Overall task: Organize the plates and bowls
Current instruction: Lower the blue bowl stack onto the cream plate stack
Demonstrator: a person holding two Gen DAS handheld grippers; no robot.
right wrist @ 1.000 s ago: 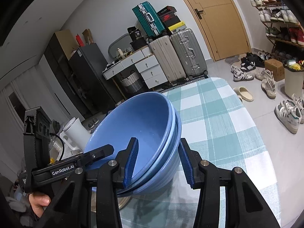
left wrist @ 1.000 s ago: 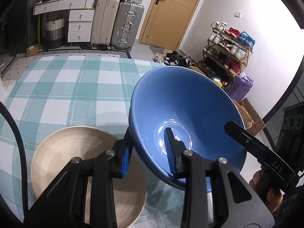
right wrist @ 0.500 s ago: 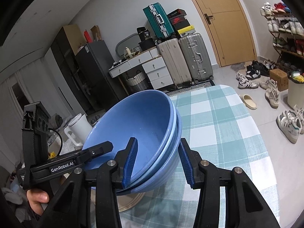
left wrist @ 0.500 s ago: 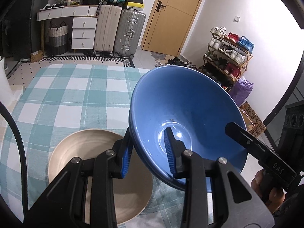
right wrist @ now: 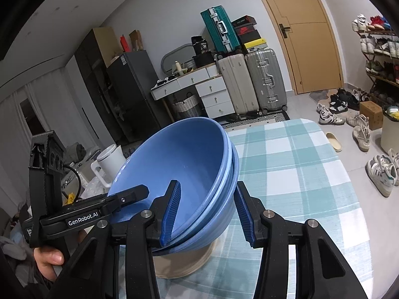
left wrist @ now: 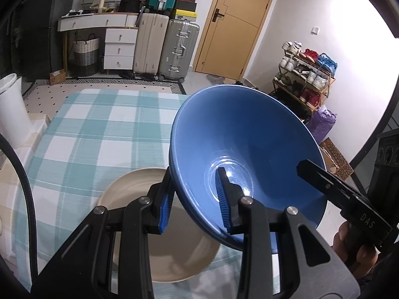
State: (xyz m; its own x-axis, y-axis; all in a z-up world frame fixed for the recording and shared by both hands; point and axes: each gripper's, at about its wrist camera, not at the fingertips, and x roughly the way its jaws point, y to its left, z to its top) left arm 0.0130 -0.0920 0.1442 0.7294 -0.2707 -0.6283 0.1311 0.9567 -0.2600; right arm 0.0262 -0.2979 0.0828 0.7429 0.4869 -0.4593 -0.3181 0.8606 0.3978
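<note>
Two nested glossy blue ceramic bowls are clamped at opposite rims by the left tongs and right tongs, above the beige ceramic bowl on the table. Uneven lifting could let the tilted stack be slid apart or dropped.

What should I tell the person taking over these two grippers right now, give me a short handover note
Left gripper: clamped on the near rim of the blue bowls.
Right gripper: clamped on the opposite rim of the same nested blue stack, at least two bowls.
Things: the blue stack is in the air, tilted, above the beige bowl, which sits on the checked tablecloth.
Done: blue bowls nested and gripped from both sides.
Left: probably set the stack down, likely into the beige bowl, then release both.
</note>
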